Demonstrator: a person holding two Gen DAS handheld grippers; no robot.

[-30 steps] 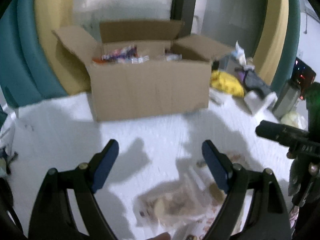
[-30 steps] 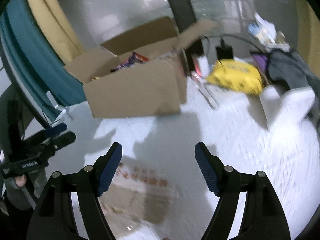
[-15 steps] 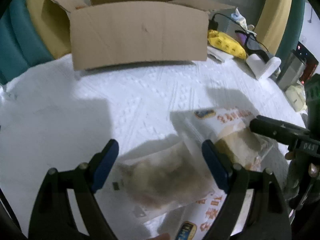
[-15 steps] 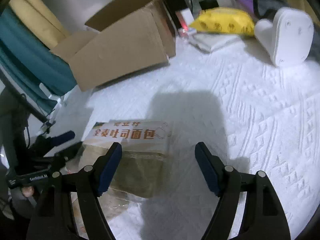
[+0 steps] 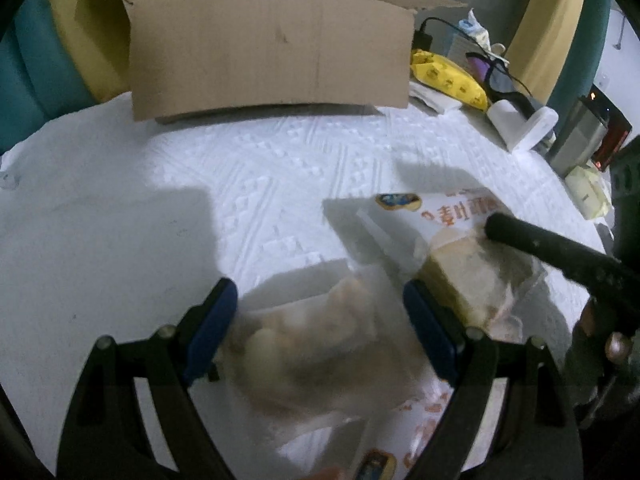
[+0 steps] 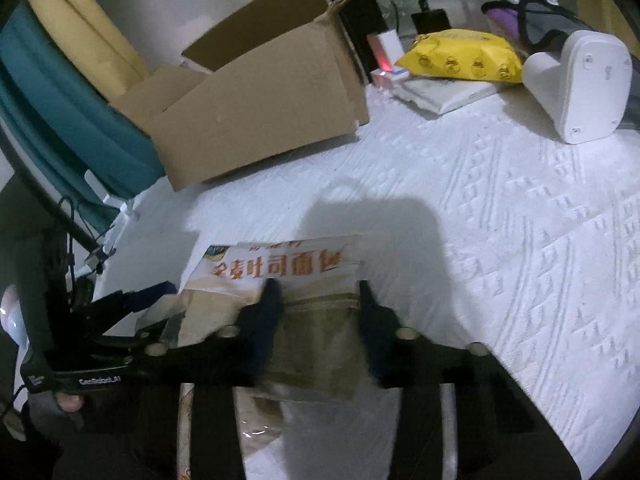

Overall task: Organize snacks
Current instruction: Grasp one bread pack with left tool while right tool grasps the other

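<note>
Two bread packets lie on the white tablecloth [image 5: 120, 220]. A clear packet of pale buns [image 5: 320, 340] sits between the wide-apart blue pads of my left gripper [image 5: 320, 304], which is open and not pressing on it. A toast packet with orange lettering [image 6: 280, 268] lies just to its right. My right gripper [image 6: 318, 300] has its jaws closing on this toast packet, and both pads press on the loaf end. One black finger of the right gripper [image 5: 520, 236] rests on the toast packet [image 5: 472, 276] in the left wrist view. An open cardboard box [image 5: 272, 48] stands behind.
Right of the cardboard box [image 6: 260, 112] lie a yellow snack bag [image 6: 460, 56], a white stand [image 6: 580, 80], cables and a charger. A grey canister [image 5: 576, 136] stands near the table's right edge. Teal and yellow curtains hang behind. A person's fingers [image 6: 68, 402] hold the left gripper's handle.
Both grippers have come down from facing the box to the packets on the cloth. The right gripper's jaws have narrowed from wide open onto the toast packet. The left jaws stay wide.
</note>
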